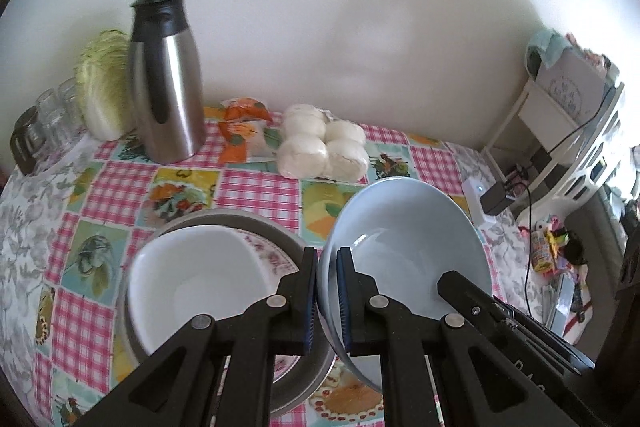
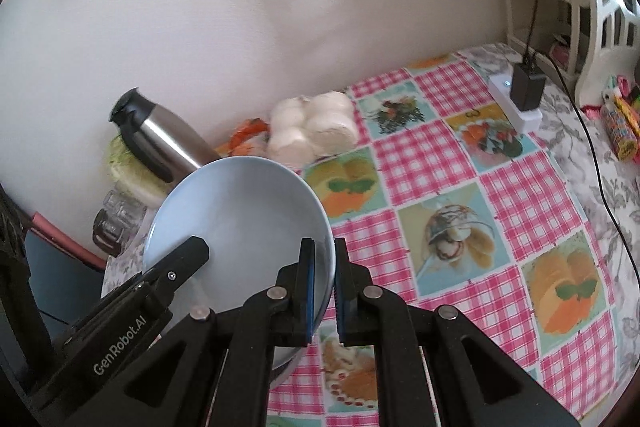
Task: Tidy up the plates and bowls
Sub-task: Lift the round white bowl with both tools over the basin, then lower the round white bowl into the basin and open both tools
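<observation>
A light blue bowl [image 1: 404, 227] hangs tilted above the table, held at opposite rims. My left gripper [image 1: 326, 267] is shut on its left rim. My right gripper [image 2: 323, 263] is shut on its right rim; the bowl [image 2: 240, 219] fills the left of the right wrist view. The right gripper's finger [image 1: 464, 291] shows inside the bowl in the left wrist view, and the left gripper's finger [image 2: 188, 255] shows in the right wrist view. A white bowl [image 1: 192, 275] sits on a patterned plate [image 1: 272, 255], inside a grey metal dish [image 1: 256, 223], just left of the blue bowl.
A steel thermos [image 1: 166, 79], a cabbage [image 1: 102, 83], glass jars [image 1: 52, 115], an orange packet [image 1: 244, 131] and bagged white buns [image 1: 324, 147] stand along the wall. A white power strip with a black adapter [image 2: 520, 95] lies at the right, next to a white shelf [image 1: 560, 123].
</observation>
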